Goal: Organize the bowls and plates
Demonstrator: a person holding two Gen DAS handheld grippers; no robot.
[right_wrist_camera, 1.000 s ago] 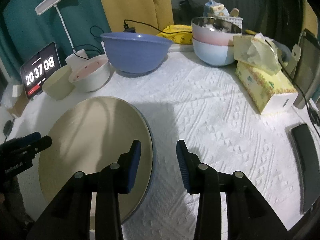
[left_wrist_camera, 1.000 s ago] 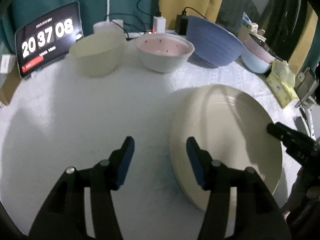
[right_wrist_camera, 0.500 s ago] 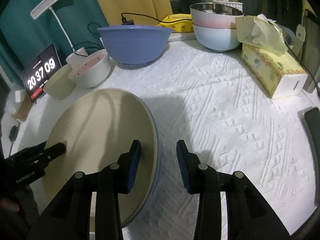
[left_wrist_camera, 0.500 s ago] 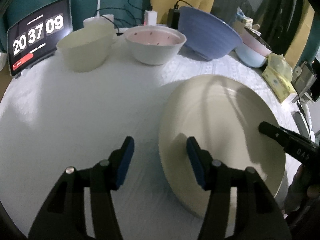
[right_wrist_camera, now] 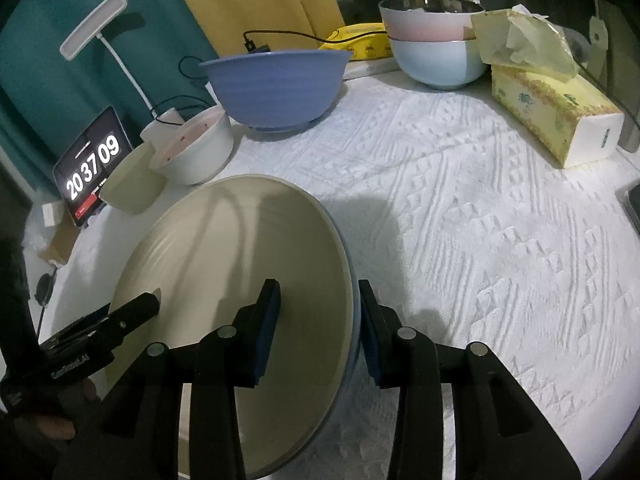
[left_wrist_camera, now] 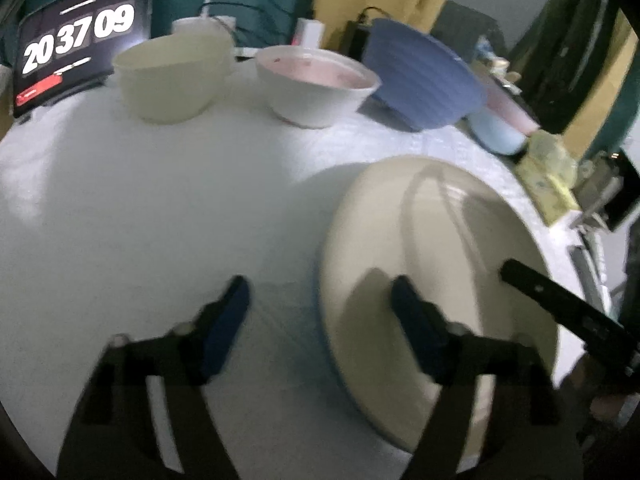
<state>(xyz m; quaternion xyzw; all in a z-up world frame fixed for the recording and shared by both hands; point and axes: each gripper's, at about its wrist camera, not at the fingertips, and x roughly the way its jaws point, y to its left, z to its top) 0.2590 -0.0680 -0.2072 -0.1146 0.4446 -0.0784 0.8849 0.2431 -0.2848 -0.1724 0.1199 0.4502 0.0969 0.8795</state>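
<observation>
We see the right gripper with jaws apart astride the plate's rim at three o'clock. The left gripper stands apart astride its nine o'clock rim, not pressing.

We see a cream plate stacked on a blue-rimmed one, flat at 7 o'clock. At 11 o'clock stand cream, pink-lined white and blue bowls, upright.

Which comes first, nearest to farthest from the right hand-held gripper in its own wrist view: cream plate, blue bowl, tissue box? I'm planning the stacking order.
1. Cream plate: its right rim sits between the jaws of the right hand-held gripper.
2. Tissue box: far right of the table.
3. Blue bowl: back centre, beyond the plate. Close to the tissue box in range; hard to call.
</observation>
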